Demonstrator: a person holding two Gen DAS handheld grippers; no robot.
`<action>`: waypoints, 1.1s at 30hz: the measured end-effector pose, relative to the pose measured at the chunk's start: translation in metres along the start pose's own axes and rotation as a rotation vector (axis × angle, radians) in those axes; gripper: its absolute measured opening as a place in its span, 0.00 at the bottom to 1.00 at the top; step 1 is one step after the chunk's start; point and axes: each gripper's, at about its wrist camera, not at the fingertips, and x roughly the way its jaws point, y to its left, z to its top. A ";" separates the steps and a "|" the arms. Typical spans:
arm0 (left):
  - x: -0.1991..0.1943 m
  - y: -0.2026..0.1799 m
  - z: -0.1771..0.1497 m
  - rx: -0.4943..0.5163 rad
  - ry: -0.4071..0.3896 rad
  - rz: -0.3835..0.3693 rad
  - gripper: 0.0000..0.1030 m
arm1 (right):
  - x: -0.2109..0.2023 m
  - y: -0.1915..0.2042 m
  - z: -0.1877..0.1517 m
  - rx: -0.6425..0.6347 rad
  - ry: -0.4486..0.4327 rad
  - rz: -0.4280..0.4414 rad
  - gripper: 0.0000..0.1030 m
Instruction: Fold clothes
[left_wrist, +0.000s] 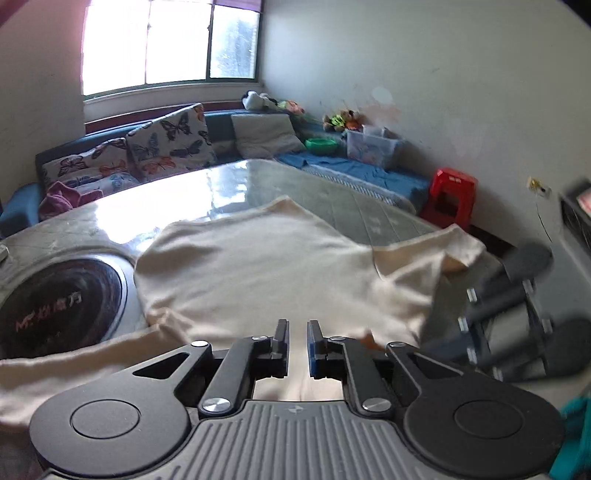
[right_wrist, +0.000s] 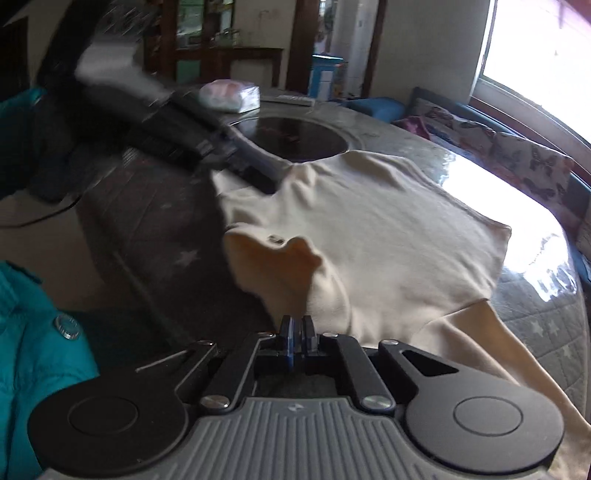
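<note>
A cream shirt (left_wrist: 258, 266) lies spread on the table, its sleeve trailing off the near left edge. In the left wrist view my left gripper (left_wrist: 297, 332) stands over the near hem, jaws a narrow gap apart with cream cloth between the pads. The right wrist view shows that same left gripper (right_wrist: 258, 173), blurred, pinching the far edge of the shirt (right_wrist: 388, 229), which peaks up to it. My right gripper (right_wrist: 296, 328) has its pads pressed together at the shirt's near edge. A raised fold (right_wrist: 280, 258) runs down to its tips. The right gripper (left_wrist: 472, 310) looks blurred beside the hem.
A round black hob (left_wrist: 62, 295) is set in the table (left_wrist: 351, 195) left of the shirt. A teal jacket (right_wrist: 33, 343) hangs at the near side. A red stool (left_wrist: 450, 195), butterfly cushions (left_wrist: 166, 140) and a wrapped packet (right_wrist: 229, 96) lie around.
</note>
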 end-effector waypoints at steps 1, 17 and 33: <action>0.005 -0.001 0.003 -0.001 0.000 -0.003 0.11 | 0.002 0.002 0.000 -0.008 0.008 0.012 0.03; 0.051 -0.025 -0.021 0.047 0.120 -0.109 0.12 | 0.001 -0.049 0.021 0.184 -0.105 -0.135 0.41; 0.032 -0.015 -0.019 0.022 0.106 -0.091 0.28 | 0.020 -0.039 0.007 0.169 -0.077 -0.168 0.66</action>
